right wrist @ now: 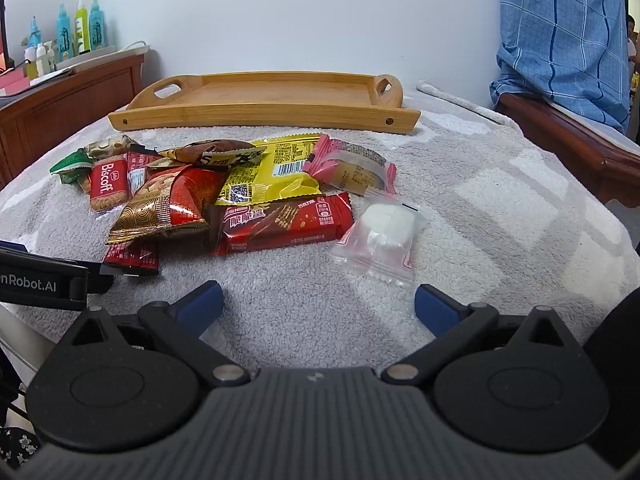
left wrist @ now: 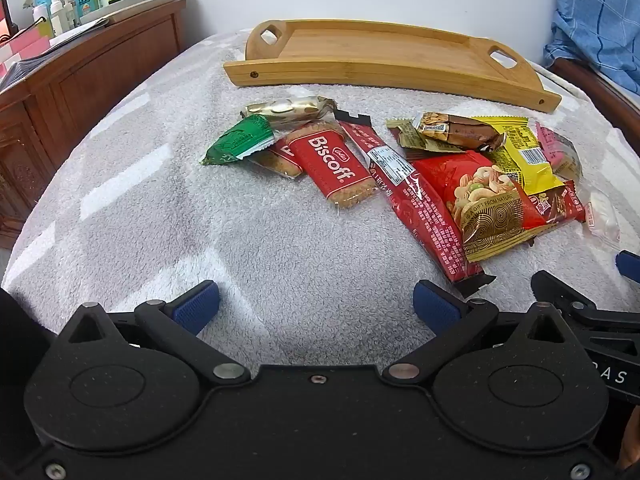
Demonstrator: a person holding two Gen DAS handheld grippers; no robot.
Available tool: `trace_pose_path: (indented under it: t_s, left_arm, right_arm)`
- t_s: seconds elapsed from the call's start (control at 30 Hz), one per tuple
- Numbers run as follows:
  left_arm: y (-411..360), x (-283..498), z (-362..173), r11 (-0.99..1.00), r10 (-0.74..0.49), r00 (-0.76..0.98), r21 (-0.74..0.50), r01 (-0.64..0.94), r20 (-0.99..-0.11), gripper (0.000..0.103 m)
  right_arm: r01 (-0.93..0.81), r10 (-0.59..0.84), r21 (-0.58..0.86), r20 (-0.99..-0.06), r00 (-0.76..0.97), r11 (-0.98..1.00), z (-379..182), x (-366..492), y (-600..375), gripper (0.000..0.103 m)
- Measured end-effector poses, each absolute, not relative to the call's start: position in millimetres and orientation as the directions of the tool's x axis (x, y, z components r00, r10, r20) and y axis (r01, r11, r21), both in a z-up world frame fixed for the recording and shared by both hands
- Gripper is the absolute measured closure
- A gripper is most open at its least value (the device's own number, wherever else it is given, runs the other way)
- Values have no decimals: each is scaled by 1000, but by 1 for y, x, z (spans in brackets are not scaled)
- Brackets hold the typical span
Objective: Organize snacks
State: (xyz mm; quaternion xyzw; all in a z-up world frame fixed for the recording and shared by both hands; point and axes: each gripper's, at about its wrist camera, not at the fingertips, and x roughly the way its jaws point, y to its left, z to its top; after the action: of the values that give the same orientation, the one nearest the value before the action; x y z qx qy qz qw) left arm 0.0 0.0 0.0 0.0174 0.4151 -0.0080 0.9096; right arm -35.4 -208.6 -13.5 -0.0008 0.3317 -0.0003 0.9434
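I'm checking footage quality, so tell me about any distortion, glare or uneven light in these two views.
Left wrist view: fisheye bends the wooden tray into an arc; glare on the red nut packet. Right wrist view: the tray bows less; sunlit patches brighten the grey blanket; the clear candy wrapper shines.

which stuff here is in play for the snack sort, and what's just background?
In play:
- wooden tray, nothing in it
- snack pile on the grey blanket, including Biscoff packet and clear white candy packet
- left gripper and right gripper, both open

Background:
- bottles on the wooden cabinet
- blue plaid cloth
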Motion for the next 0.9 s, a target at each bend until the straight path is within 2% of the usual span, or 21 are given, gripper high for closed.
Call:
trace_pose_path:
  t_s: [0.9]
  left_arm:
    - [0, -1, 0, 999, 1, 657, 27, 29, -754, 0]
  right_arm:
    - [0, -2, -4, -625, 781, 1000, -14, -35, -208, 0]
